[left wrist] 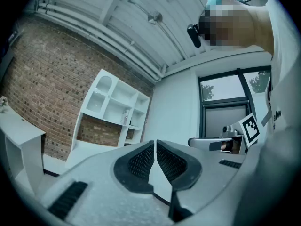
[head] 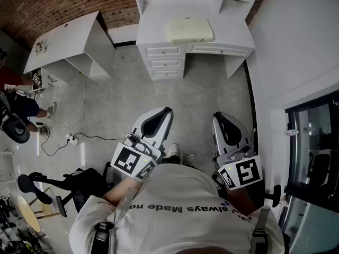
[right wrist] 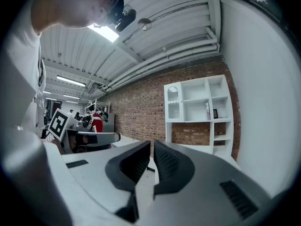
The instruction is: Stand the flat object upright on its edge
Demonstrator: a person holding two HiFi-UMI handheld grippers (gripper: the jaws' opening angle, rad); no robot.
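white desk point(head: 159, 20): a flat cream pad point(head: 190, 29) lies near its front edge, well apart from the left gripper point(head: 166, 111) and right gripper point(head: 218, 116), both closed and empty.

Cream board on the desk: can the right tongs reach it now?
Probably not: the right tongs sit shut by the person's body, with floor between them and the board. Nothing blocks it; stepping closer should do.

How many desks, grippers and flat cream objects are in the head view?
White desks: 2
Grippers (left gripper, right gripper): 2
Flat cream object: 1
Total: 5
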